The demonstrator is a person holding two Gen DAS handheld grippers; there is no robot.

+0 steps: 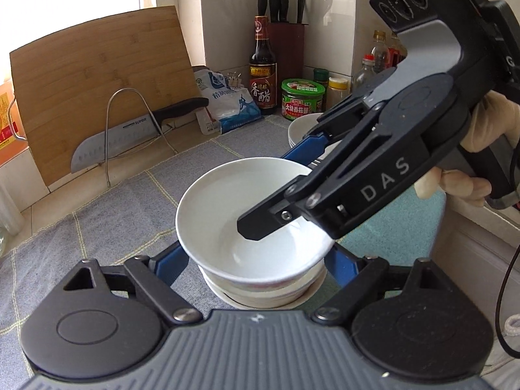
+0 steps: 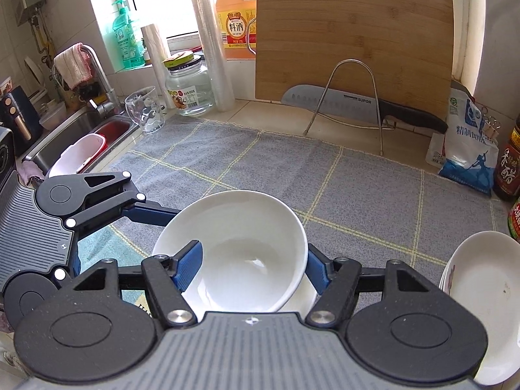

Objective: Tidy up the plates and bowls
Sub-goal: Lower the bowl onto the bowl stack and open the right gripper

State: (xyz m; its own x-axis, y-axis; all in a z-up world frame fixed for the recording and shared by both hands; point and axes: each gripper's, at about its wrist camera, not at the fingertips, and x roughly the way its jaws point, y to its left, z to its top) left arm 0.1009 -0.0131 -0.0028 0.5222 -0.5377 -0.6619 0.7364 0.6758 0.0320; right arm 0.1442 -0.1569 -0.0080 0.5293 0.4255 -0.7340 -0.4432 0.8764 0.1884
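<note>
Our left jaws [image 1: 256, 260] stand wide and straddle the stack [image 1: 260, 295] of bowls, one blue finger on each side. We cannot tell whether the pads press the stack or only bracket it. We judge they are there to steady the lower bowls.

Just above and between those jaws sits the top bowl [image 1: 234, 201], tilted. Our right jaws [image 1: 276, 191] are clamped on it, nearly as far closed as they go, with one finger inside the wall and the other outside. That pinch on the rim looks meant to lift this bowl or seat it squarely.

Right of the right jaws, near but apart, lie the plates [image 2: 481, 299]; swinging the bowl that way risks a knock. Ahead of both jaws the cloth on the surface [image 2: 325, 178] lies open up to the knife rack [image 2: 351, 104] and board [image 2: 354, 32]. Far left of the right jaws the sink [image 2: 81, 126] edge drops away, with a glass [image 2: 144, 110] beside it.
</note>
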